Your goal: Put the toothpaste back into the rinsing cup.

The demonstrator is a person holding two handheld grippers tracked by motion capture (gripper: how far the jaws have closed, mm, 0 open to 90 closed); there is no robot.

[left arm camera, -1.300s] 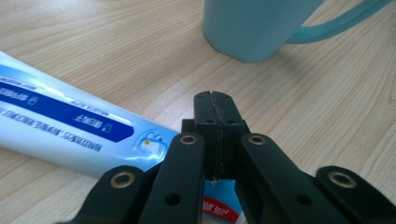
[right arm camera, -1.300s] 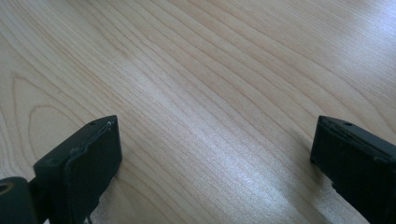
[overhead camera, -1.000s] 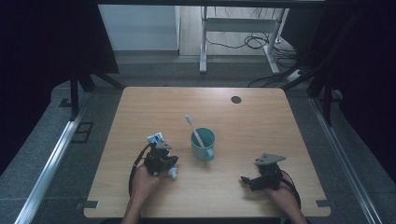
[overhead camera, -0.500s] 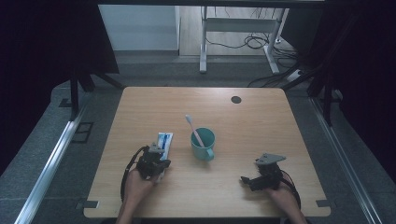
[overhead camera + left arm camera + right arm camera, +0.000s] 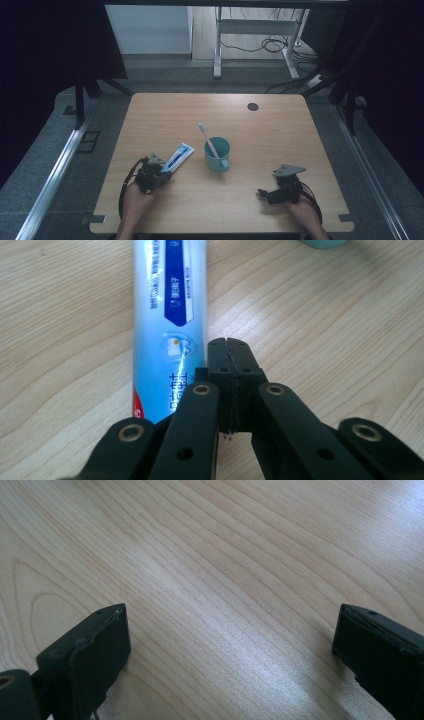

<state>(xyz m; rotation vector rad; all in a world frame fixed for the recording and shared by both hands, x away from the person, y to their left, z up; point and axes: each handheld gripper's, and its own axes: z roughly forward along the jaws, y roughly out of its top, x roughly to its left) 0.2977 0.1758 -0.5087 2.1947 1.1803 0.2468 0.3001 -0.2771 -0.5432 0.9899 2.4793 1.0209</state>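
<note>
Toothpaste tube (image 5: 178,155) now lies flat on the tabletop (image 5: 280,130), at nine o'clock from the cup (image 5: 218,152); a second ago it was lifted. Left gripper (image 5: 230,352) has let go (jaws pressed together, empty). Up close, its tip sits just beside the tube. Right gripper (image 5: 227,645) rests wide open.

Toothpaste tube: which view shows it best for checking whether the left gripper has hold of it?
The left gripper view: the toothpaste tube lies flat beside the shut left gripper, not between its jaws. The high view shows the tube small, by the teal cup.
</note>
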